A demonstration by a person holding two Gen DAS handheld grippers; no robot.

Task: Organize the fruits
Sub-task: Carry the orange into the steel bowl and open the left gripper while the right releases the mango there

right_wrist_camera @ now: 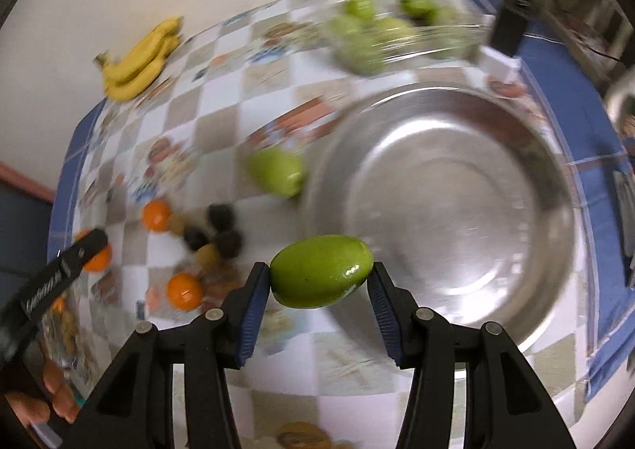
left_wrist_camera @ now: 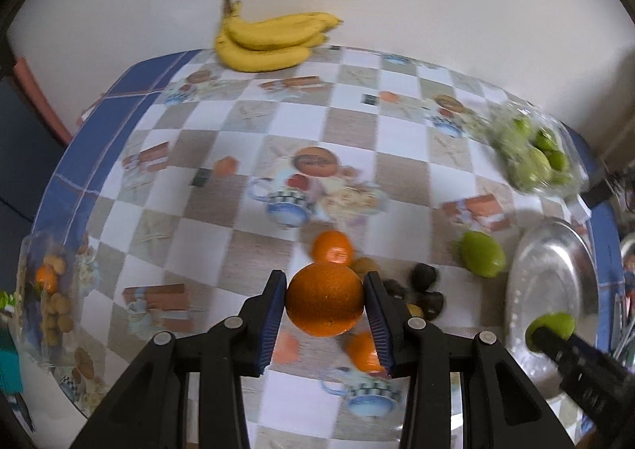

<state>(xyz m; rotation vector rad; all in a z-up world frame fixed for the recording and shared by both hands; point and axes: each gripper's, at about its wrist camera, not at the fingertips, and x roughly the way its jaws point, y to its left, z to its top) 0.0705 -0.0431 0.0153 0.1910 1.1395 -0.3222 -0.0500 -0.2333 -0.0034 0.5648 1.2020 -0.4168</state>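
Observation:
My left gripper is shut on an orange and holds it above the table. Two more oranges, dark fruits and a loose green fruit lie beneath and beyond it. My right gripper is shut on a green fruit, held beside the left rim of a steel bowl. That bowl is empty. Another green fruit lies left of the bowl. The right gripper also shows in the left wrist view over the bowl.
A bunch of bananas lies at the table's far edge by the wall. A clear bag of green fruits sits at the far right. A clear bag of small fruits sits at the left edge. A black and white box stands behind the bowl.

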